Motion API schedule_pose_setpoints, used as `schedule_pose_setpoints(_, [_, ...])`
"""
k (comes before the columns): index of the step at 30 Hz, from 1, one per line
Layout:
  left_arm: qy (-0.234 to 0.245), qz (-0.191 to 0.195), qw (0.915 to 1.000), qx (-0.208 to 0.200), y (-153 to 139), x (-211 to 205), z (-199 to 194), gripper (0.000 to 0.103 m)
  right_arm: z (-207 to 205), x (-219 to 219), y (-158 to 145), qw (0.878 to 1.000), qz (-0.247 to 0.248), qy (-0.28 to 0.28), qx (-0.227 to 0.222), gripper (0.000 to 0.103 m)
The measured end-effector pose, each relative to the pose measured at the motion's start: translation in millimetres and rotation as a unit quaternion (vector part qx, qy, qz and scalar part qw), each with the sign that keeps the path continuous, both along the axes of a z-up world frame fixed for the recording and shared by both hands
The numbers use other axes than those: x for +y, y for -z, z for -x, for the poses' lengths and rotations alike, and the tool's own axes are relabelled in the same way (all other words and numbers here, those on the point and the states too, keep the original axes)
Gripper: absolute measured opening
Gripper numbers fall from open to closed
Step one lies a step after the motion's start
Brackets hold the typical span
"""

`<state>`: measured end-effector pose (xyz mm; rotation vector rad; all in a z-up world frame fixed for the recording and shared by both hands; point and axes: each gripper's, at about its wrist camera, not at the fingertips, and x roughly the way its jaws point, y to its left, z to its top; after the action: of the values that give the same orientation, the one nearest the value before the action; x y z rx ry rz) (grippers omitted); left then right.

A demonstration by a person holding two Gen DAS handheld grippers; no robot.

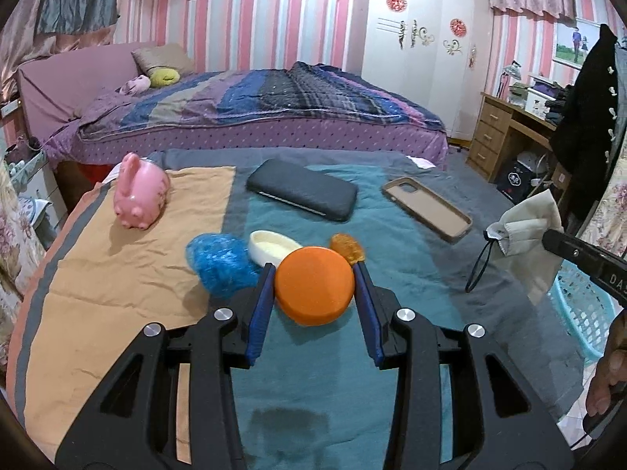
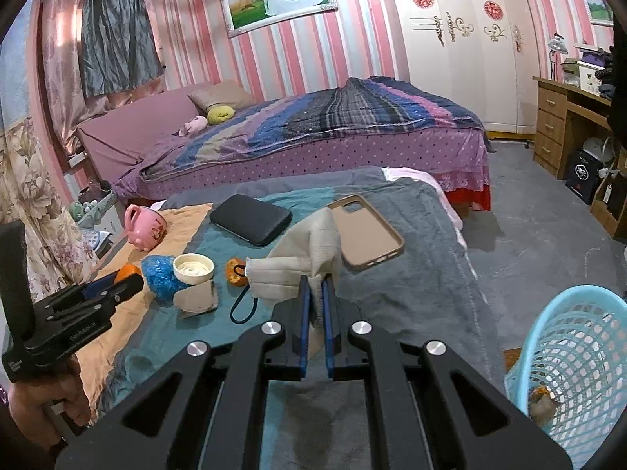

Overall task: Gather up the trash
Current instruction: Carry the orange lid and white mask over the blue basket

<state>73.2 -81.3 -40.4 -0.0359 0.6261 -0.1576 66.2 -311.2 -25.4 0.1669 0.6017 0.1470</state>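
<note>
Beyond the bed's right edge, the blue basket (image 2: 580, 356) lies low right of the right gripper (image 2: 316, 293), whose jaws pinch a lifted face mask (image 2: 298, 270). Near the bed's middle, the left gripper (image 1: 313, 278) clamps an orange lid (image 1: 313, 286), farther from the basket.

Both views are lit evenly by soft indoor light from overhead, moderately bright, with a cool tint. Short, diffuse shadows are cast on the surface (image 1: 321, 372) beneath the near objects, and a dark blurred patch is seen just ahead of the left tongs (image 1: 313, 270) frame. Small glints are returned by the metal bolts on the tongs and by the glossy pink piggy bank (image 1: 140, 192). Strong fisheye distortion is present: the striped wall (image 2: 352, 39) and wardrobe edges are bowed, and the corners are cut off by a black circular vignette. Focus is held well through the middle; detail is softened toward the far room and rims. No motion blur is noticed.
</note>
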Motion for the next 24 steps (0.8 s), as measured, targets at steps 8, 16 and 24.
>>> schedule_pose_setpoints(8, [0.006, 0.011, 0.9999, -0.009, -7.0, -11.5, 4.9, 0.039, 9.2, -25.7, -1.9, 1.000, 0.003, 0.019, -0.005, 0.006])
schedule_pose_setpoints(16, [0.017, 0.018, 0.9996, -0.015, -10.6, -27.9, 8.8, 0.039, 22.5, -51.8, -2.0, 0.999, 0.017, 0.038, -0.008, 0.006])
schedule_pose_setpoints(24, [0.038, 0.026, 0.9986, -0.024, -14.3, -52.1, 16.2, 0.039, 38.9, -84.5, -1.4, 0.998, 0.013, 0.067, -0.010, 0.006])
